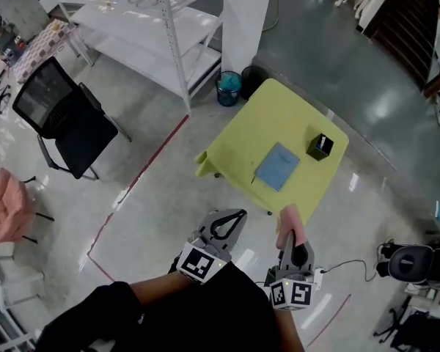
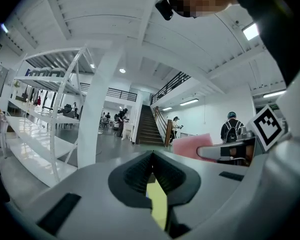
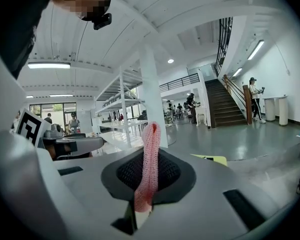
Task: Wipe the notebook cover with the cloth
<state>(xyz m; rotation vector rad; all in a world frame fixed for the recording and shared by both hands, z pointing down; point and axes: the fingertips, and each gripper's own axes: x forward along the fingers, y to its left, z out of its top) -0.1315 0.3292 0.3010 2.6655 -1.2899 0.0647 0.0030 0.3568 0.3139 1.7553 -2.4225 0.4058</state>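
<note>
While both grippers hang well short of it, the yellow table point(image 1: 271, 116) carries the blue notebook point(image 1: 277, 166) flat, cover up, its long axis running slantwise from near-left to far-right. The pink cloth point(image 3: 150, 159) stands pinched in the closed right gripper point(image 1: 288, 249). The left gripper point(image 1: 231, 222) is closed on nothing. Advice: lay the cloth flat and stroke along that axis, with the left steadying the book.

Glossy grey floor point(image 1: 161, 196), white shelving point(image 1: 154, 28), black chair point(image 1: 66, 119), small yellow table point(image 1: 238, 141).
</note>
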